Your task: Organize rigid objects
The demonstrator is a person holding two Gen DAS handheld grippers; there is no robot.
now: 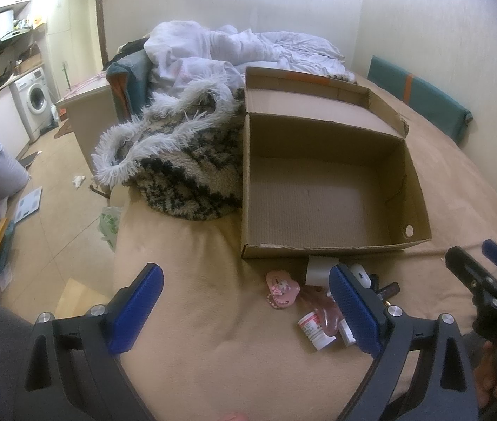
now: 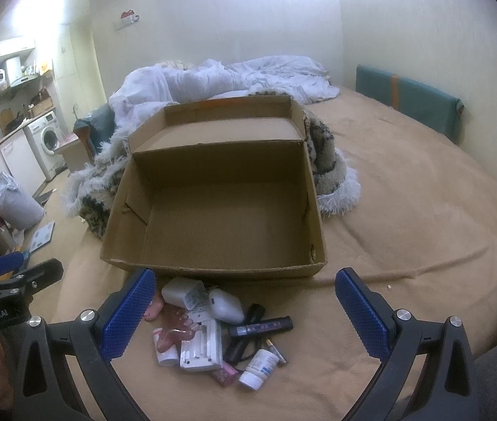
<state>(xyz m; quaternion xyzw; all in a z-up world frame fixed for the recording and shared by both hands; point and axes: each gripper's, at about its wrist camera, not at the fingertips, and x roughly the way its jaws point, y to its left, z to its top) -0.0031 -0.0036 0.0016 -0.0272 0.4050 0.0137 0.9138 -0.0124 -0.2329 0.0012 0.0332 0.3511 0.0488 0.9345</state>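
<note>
An open, empty cardboard box (image 2: 213, 210) stands on the beige bed; it also shows in the left wrist view (image 1: 322, 189). A pile of small rigid items lies just in front of it: a white charger (image 2: 181, 291), a white mouse-like case (image 2: 225, 303), a white battery holder (image 2: 203, 347), a black tube (image 2: 260, 326), a small white bottle (image 2: 259, 368) and a pink piece (image 1: 282, 289). My right gripper (image 2: 245, 312) is open and empty, above the pile. My left gripper (image 1: 245, 308) is open and empty, left of the pile.
A furry patterned blanket (image 1: 178, 161) and a white duvet (image 1: 220, 49) lie behind and beside the box. The bed edge drops to the floor on the left (image 1: 55, 210). A teal cushion (image 2: 410, 101) leans on the right wall.
</note>
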